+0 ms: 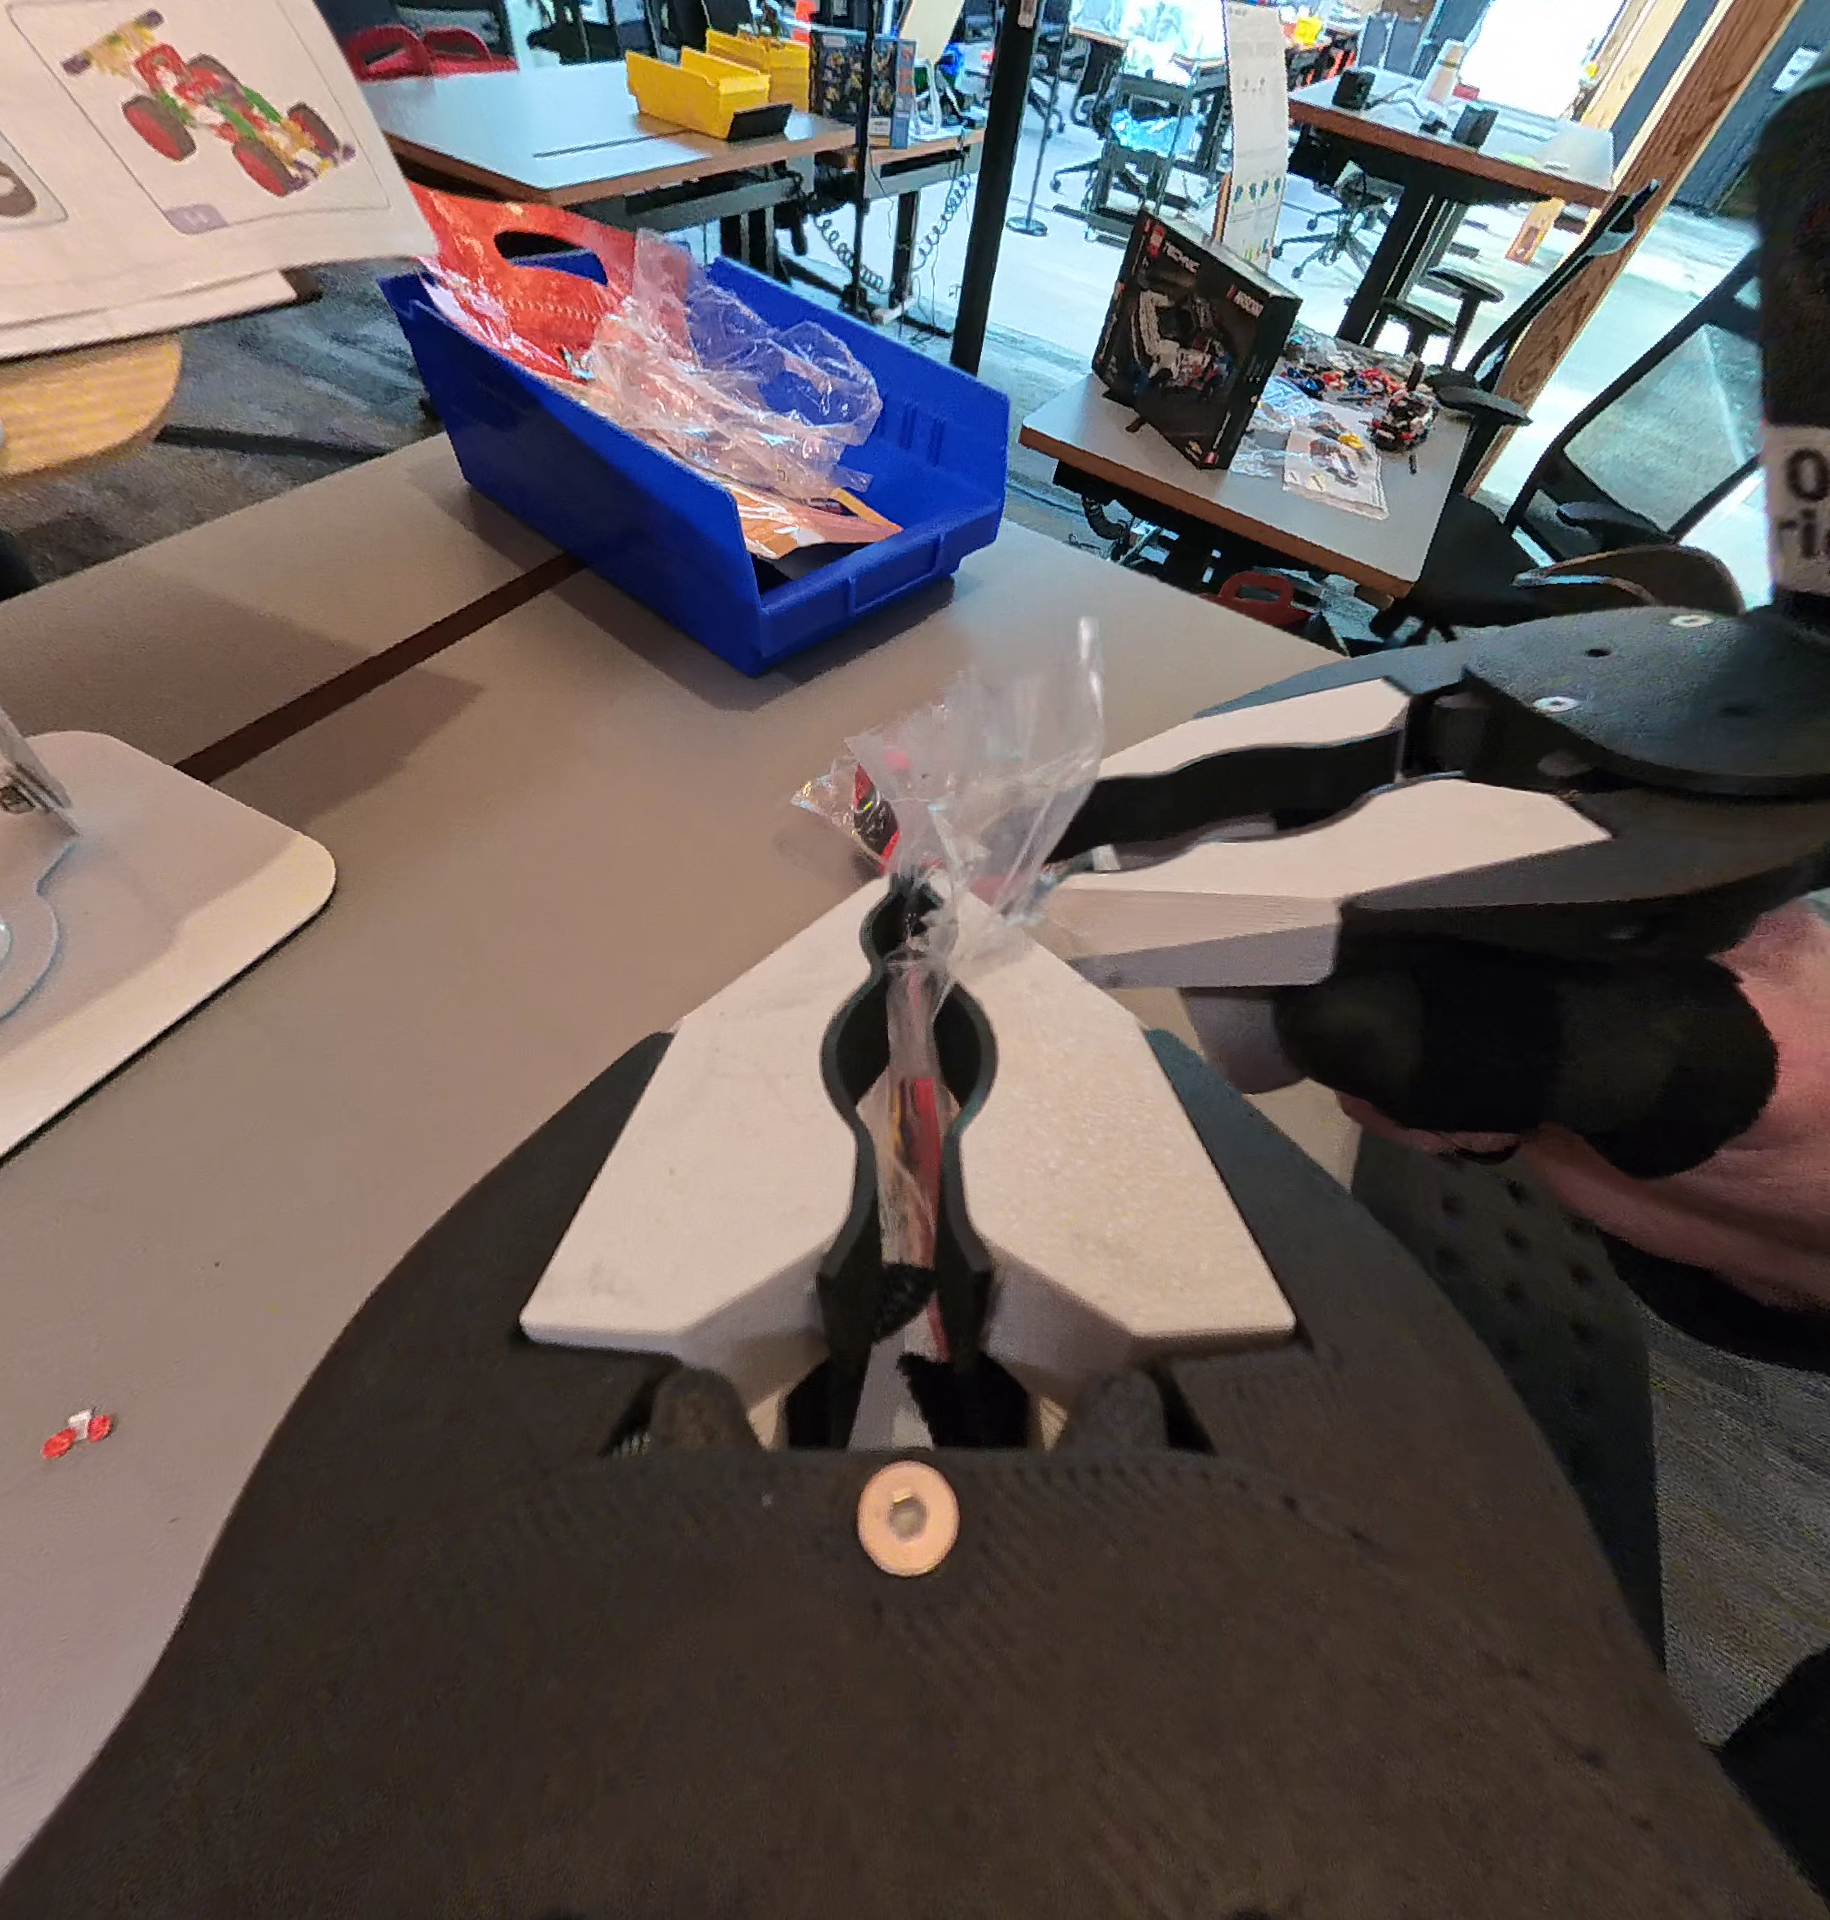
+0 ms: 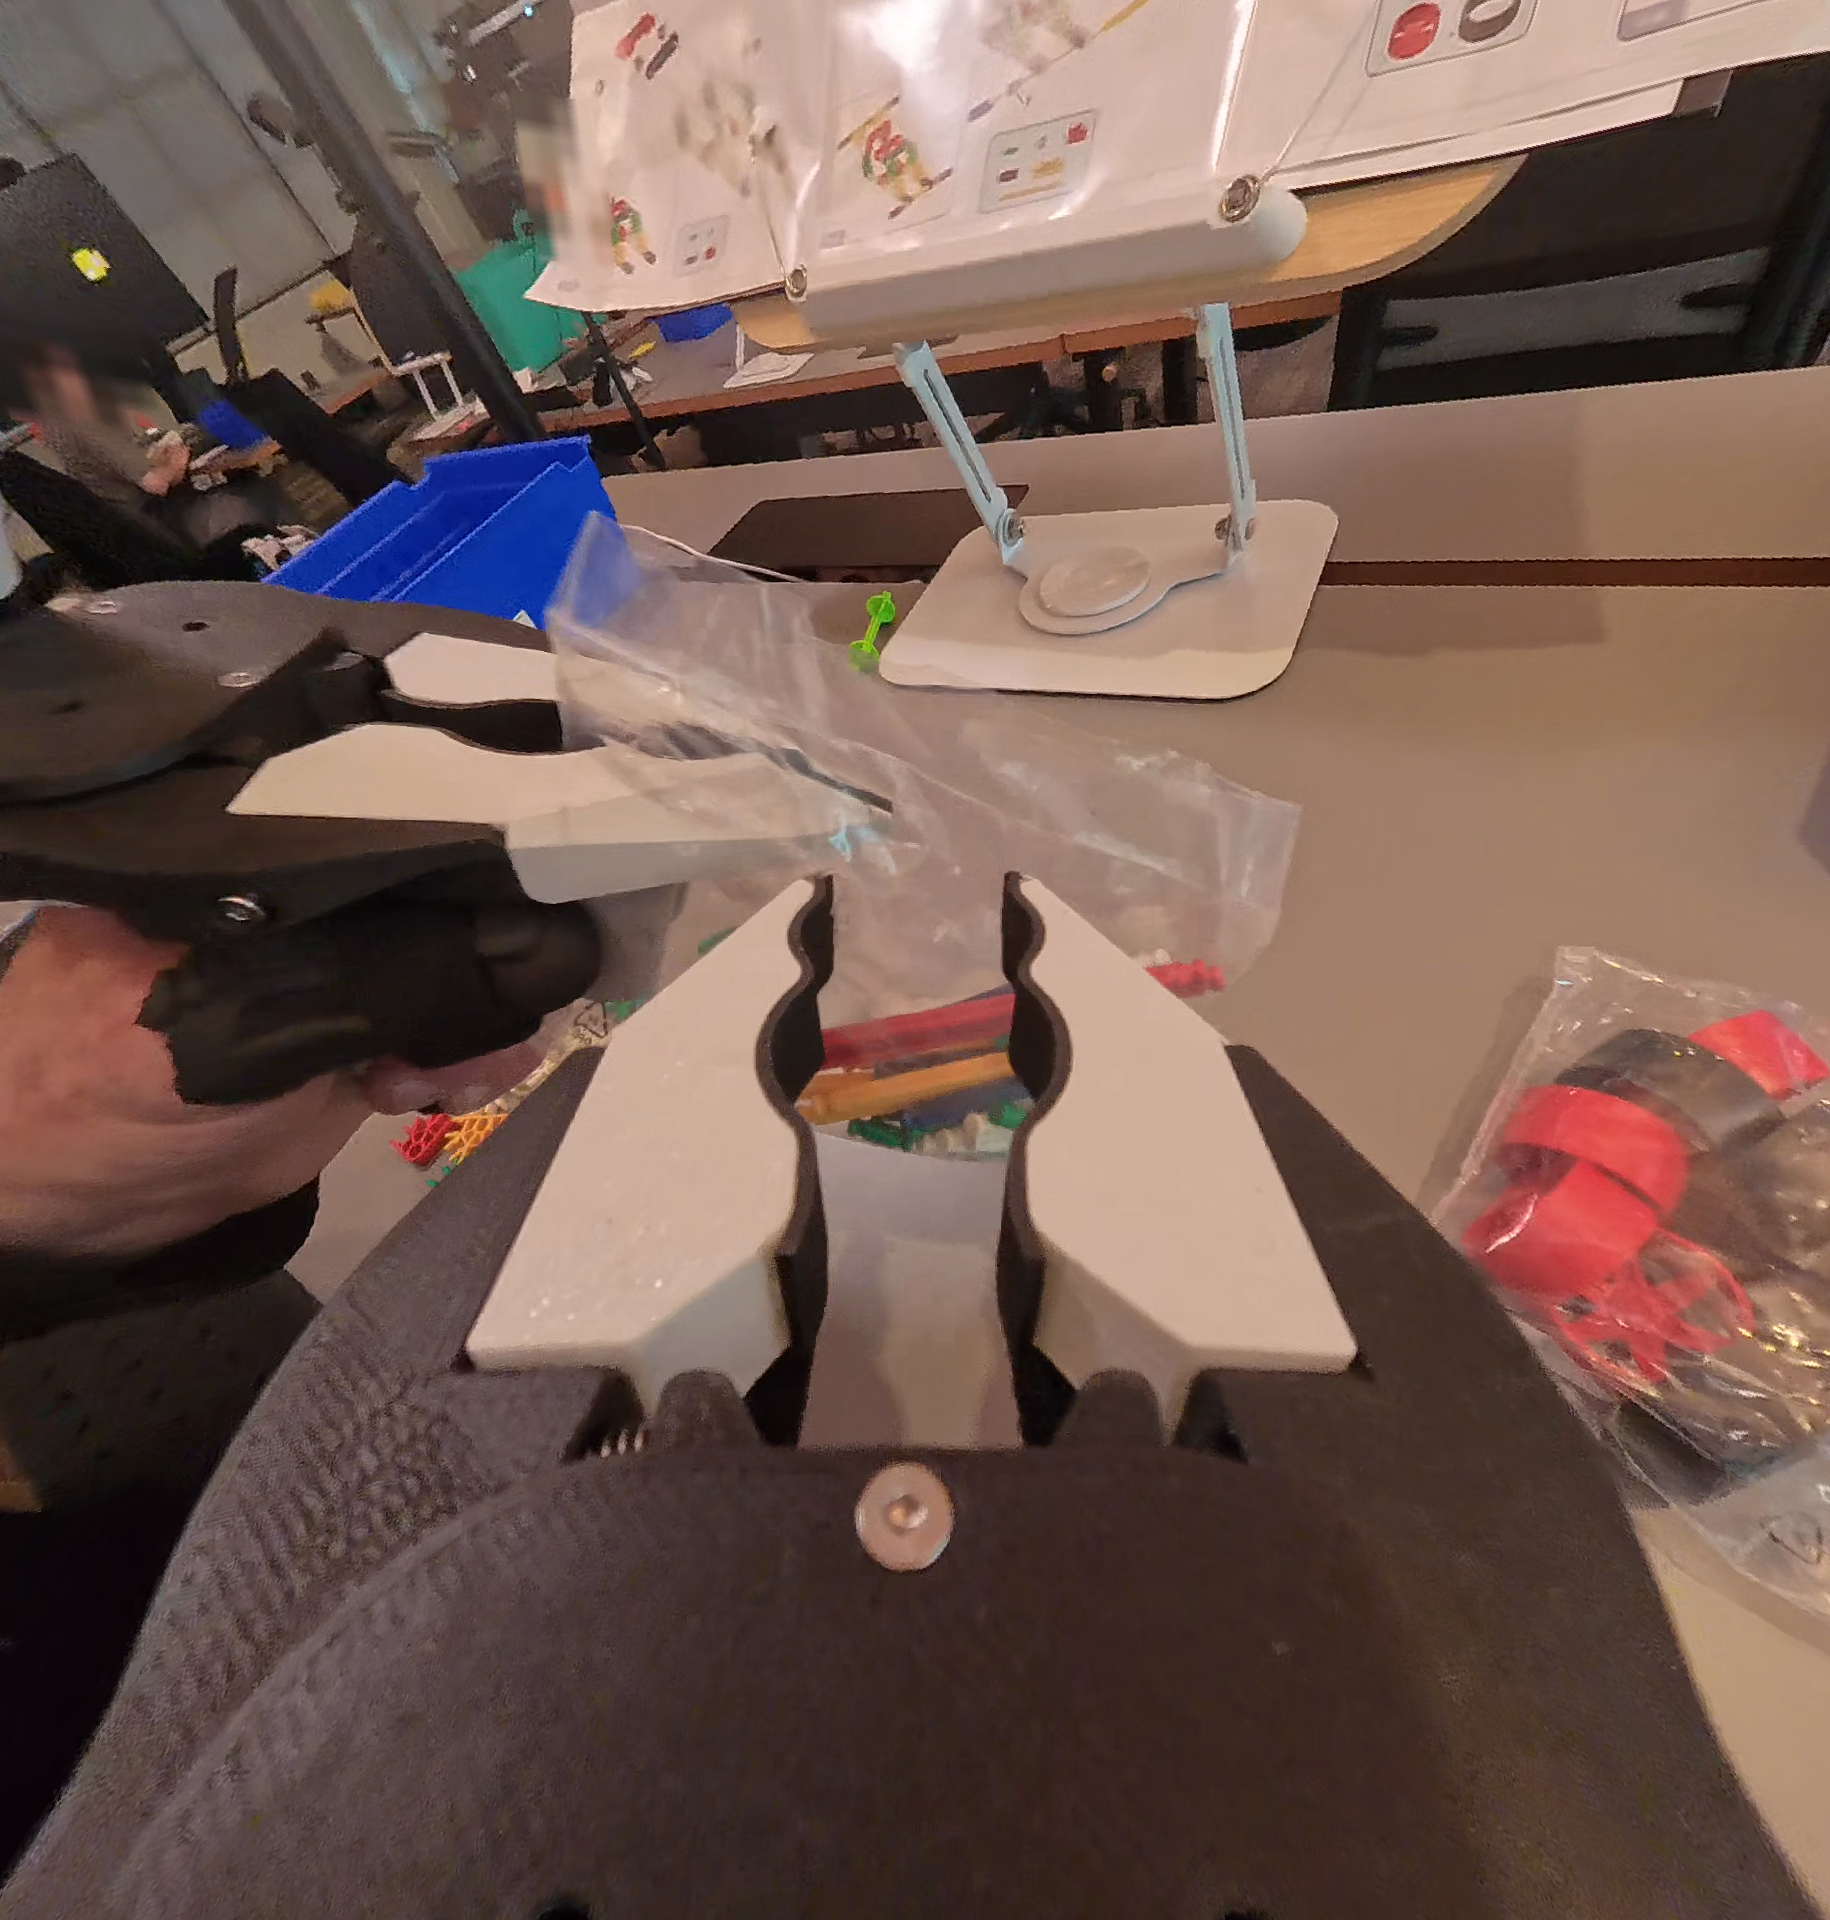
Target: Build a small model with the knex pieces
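Left claw [image 1: 916, 935] closed tight on clear bag of small building pieces [image 2: 952, 831], right claw [image 2: 916, 904] open wide just beside the bag, blue bin [image 1: 682, 520] behind the bag on tabletop [image 1: 475, 935].

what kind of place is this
Probably a shared workshop or lab set up for building toy kits. Rows of desks and office chairs stretch behind, a blue parts bin sits on the grey table, and an instruction sheet rests on a stand above bagged plastic pieces.
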Demonstrator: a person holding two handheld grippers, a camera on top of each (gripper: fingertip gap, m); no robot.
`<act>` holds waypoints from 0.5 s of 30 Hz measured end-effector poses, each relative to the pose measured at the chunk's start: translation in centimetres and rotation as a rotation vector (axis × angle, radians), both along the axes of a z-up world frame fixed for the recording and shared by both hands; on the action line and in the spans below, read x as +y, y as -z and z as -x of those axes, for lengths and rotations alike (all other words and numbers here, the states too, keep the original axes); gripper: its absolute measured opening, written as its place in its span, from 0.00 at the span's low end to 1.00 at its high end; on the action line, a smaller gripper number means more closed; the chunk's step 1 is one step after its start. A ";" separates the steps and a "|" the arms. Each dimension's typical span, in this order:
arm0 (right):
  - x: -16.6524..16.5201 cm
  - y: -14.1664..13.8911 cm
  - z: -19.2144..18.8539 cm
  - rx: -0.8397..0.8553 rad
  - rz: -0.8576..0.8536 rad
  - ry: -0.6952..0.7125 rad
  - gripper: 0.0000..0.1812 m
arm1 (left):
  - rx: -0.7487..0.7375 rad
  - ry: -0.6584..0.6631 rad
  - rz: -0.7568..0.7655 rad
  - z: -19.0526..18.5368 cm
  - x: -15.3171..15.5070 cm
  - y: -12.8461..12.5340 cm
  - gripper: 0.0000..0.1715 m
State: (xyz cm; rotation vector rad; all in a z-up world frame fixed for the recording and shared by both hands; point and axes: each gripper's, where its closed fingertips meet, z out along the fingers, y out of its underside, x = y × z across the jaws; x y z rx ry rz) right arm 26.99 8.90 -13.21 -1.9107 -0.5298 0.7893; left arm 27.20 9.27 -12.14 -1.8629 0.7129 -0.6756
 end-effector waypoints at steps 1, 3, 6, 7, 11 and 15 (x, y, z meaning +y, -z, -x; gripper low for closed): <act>0.1 -0.1 -0.1 0.010 -0.004 0.000 0.14 | 0.007 0.009 -0.009 -0.3 -0.2 -0.1 0.00; 0.2 -0.6 -0.4 0.032 -0.015 0.008 0.10 | 0.001 0.011 -0.018 -0.6 -0.3 -0.3 0.00; 0.6 -0.3 -0.8 0.006 -0.015 0.022 0.03 | 0.009 0.022 -0.040 -1.2 -0.7 -0.4 0.00; 0.7 -0.2 -0.9 0.003 -0.013 0.021 0.01 | 0.007 0.029 -0.047 -1.5 -0.9 -0.5 0.00; 1.5 0.5 -1.5 -0.026 -0.008 0.045 0.00 | 0.015 0.034 -0.099 -2.1 -1.3 -1.1 0.00; 1.8 1.2 -2.0 -0.082 -0.009 0.018 0.00 | 0.029 0.012 -0.107 -1.9 -1.1 -1.1 0.00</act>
